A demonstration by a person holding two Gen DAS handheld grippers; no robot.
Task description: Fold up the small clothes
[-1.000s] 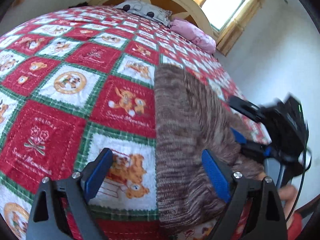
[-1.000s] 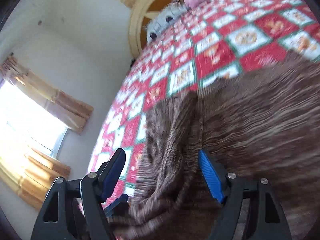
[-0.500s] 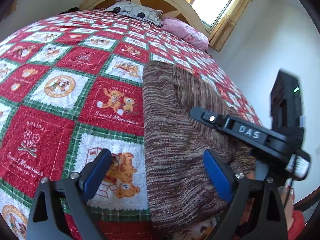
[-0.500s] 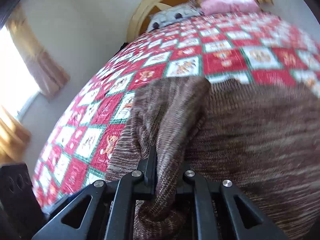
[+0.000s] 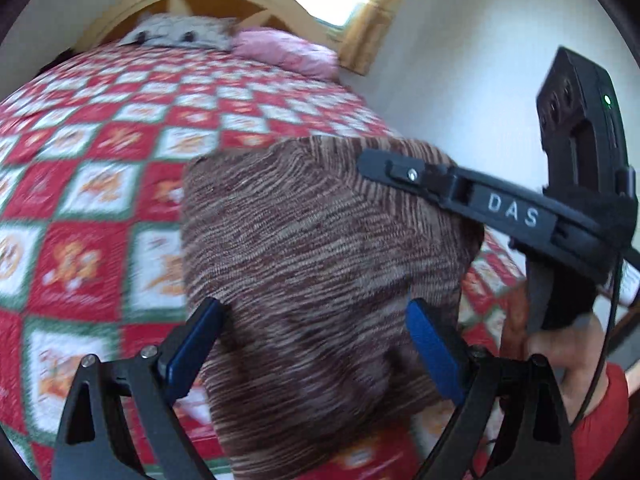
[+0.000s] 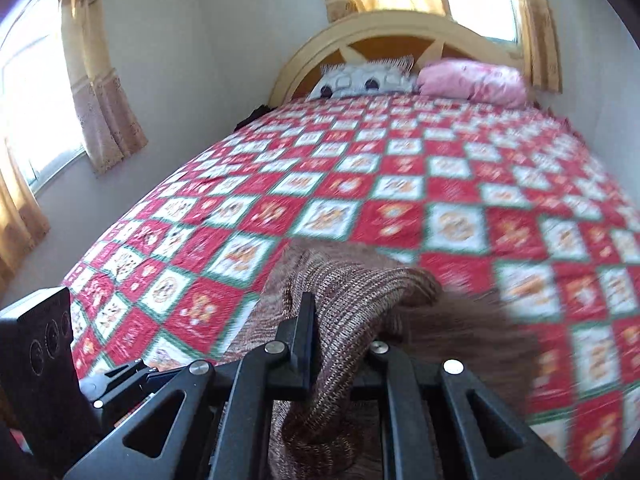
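Knitwear: brown marled garment (image 5: 320, 264) lies on the bed quilt (image 5: 80, 208), filling the middle of the left wrist view from 12 to 6 o'clock. Left tool (image 5: 316, 344) stands with its blue pads apart, straddling the near part of the knit, not pressing it. At 3 o'clock the right tool (image 6: 340, 344) is clamped on a bunched edge of the same garment, the fabric draped over and between its closed fingers and raised off the quilt.

Doing it well, by my judgement: carry the pinched edge across in one smooth arc, keep it taut so the fold line runs straight, and use the left tool to pin or catch the near side before letting go.

Change from a second ago: right tool was wide apart around the knit, now shut on it; garment edge is lifted; both views have swung, with more headboard (image 6: 400, 32) and windows showing.
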